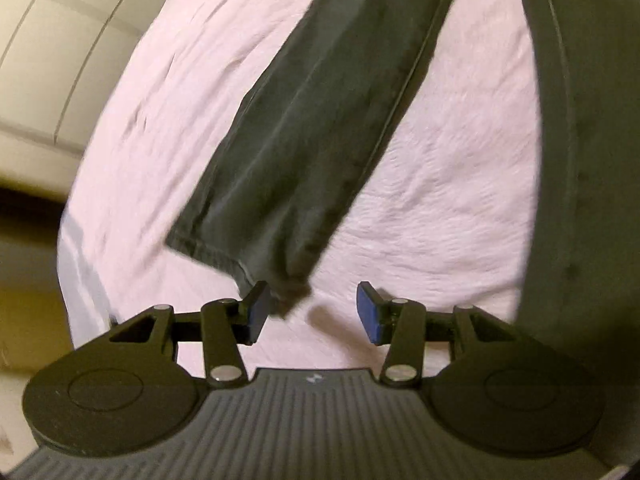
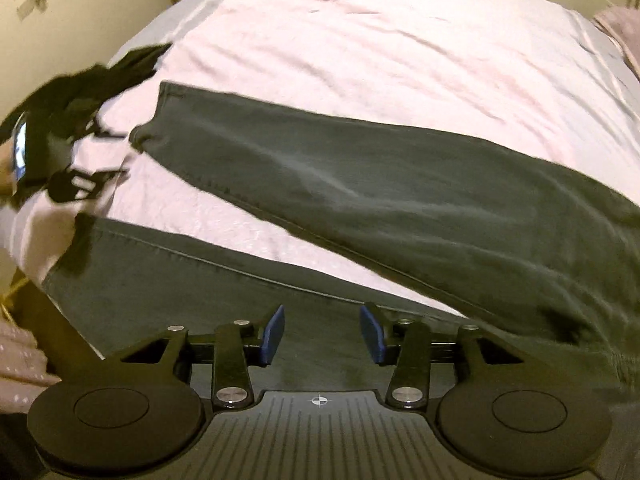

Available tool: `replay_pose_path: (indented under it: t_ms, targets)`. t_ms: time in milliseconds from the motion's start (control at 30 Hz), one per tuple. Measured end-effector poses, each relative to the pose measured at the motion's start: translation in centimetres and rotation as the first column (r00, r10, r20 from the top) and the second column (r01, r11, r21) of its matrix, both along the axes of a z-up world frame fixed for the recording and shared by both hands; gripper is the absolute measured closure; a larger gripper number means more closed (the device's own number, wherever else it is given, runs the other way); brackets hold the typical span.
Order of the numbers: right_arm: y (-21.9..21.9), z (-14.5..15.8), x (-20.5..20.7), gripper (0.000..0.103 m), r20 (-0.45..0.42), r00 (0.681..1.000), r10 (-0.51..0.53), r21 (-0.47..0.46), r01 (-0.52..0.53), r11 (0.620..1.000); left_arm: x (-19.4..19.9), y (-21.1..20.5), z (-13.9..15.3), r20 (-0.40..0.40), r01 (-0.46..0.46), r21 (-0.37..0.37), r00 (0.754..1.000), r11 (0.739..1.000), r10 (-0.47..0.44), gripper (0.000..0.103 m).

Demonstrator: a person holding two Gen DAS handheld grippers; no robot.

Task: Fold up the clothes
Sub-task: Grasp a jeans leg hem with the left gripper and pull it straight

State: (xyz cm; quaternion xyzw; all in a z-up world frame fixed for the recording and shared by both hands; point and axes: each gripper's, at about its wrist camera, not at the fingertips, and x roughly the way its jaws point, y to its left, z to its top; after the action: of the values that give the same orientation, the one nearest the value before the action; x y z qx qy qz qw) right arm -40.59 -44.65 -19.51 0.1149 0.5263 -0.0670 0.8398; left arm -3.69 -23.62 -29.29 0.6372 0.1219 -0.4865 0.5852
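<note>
Dark grey-green trousers [image 1: 304,128] lie spread on a pink bedsheet [image 1: 448,200]. In the left wrist view one leg runs from the top down to its cuff [image 1: 240,252]. The cuff's corner ends just beside the left pad [image 1: 256,314] of my left gripper [image 1: 312,314], which is open with only sheet between its pads. The other leg [image 1: 568,160] runs down the right edge. In the right wrist view both legs fan out; my right gripper [image 2: 323,334] hovers open over the near leg [image 2: 180,280], pads apart. The far leg [image 2: 380,184] crosses the middle. The left gripper [image 2: 52,148] shows blurred at far left.
The bed's edge drops off at the left beside a cream panelled wall [image 1: 52,60]. A pale pink bundle [image 2: 618,20] lies at the bed's far right corner. Dotted pinkish fabric [image 2: 20,356] shows at the lower left of the right wrist view.
</note>
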Motion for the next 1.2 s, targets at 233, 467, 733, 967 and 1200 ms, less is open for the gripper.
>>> replay_pose_path:
  t_ms: [233,467,733,967,1200]
  targets:
    - [0.5,-1.1,1.6,0.054,-0.026,0.998,-0.06,-0.026,0.059,0.998,2.4,0.4,-3.8,0.169,0.23,0.071,0.956,0.971,-0.239,0.068]
    - [0.7,-1.4,2.2,0.054,-0.036,0.993,-0.111,-0.01,0.11,0.994,3.8,2.8,-1.7,0.156,0.241,0.023,0.958,0.97,-0.242,0.096]
    - [1.7,-2.1,3.0,0.053,-0.052,0.993,-0.11,0.018,0.111,0.994,3.4,3.5,-1.7,0.101,0.244,0.042,0.964,0.969,-0.247,0.097]
    - [1.1,-0.7,1.2,0.053,-0.055,0.981,-0.188,-0.004,0.188,0.982,3.0,3.2,0.4,0.085,0.23,0.026,0.969,0.973,-0.231,0.096]
    - [-0.2,1.3,-2.6,0.049,-0.04,0.929,-0.368,-0.024,0.367,0.93,2.7,3.1,2.6,0.035,0.128,0.074,0.991,0.989,-0.131,0.089]
